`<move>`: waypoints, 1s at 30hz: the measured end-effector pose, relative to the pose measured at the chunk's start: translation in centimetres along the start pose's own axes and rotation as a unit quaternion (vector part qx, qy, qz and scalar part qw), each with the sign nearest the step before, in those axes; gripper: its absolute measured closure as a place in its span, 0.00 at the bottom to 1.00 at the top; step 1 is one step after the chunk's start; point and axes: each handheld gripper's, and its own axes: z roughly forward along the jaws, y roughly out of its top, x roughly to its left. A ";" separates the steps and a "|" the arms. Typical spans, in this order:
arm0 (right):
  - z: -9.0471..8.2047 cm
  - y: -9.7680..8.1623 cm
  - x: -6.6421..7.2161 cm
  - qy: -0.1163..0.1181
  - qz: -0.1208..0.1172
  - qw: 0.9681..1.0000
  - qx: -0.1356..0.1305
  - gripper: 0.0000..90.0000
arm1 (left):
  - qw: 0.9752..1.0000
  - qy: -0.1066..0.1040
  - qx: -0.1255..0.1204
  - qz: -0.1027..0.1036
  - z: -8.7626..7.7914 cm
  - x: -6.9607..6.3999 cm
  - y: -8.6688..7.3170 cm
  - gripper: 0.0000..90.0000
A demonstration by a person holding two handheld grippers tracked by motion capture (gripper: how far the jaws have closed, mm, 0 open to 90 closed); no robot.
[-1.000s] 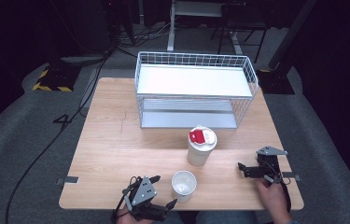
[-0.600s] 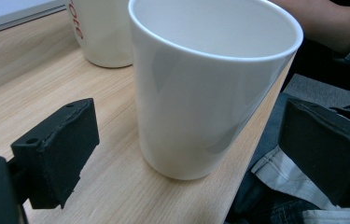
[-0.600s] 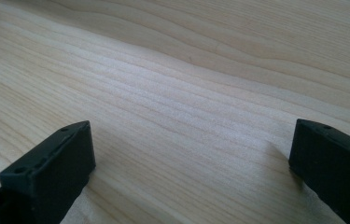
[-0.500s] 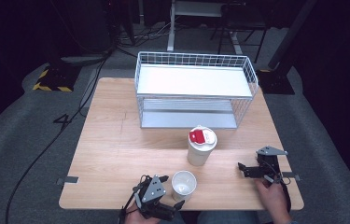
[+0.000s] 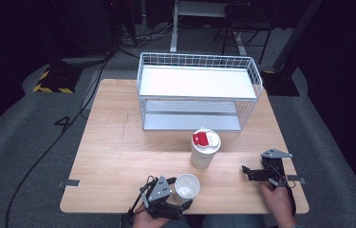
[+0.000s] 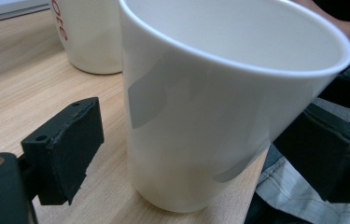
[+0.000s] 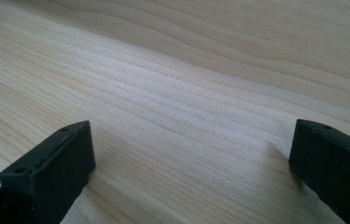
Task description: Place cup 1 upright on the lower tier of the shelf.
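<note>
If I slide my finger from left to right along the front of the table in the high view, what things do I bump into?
Left claw → open white cup → lidded cup with the red label → right claw.

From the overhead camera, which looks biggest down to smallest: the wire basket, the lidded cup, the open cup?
1. Wire basket, by far.
2. Lidded cup.
3. Open cup, though it sits nearer the camera, so the two cups are close.

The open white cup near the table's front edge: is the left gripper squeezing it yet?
Apart. In the left gripper view the open white cup stands between the left gripper jaws, with bare wood visible between the left jaw and the cup wall.
</note>
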 end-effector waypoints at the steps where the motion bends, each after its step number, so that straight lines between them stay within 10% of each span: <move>1: 0.0 0.0 0.0 0.000 0.000 1.000 0.000 0.01 | 1.000 -0.002 0.000 0.000 0.1 0.0 0.0 0.11; 30: 0.0 0.0 0.0 0.000 0.000 1.000 0.000 0.01 | 0.999 0.013 0.021 0.037 1.1 -0.6 0.0 0.24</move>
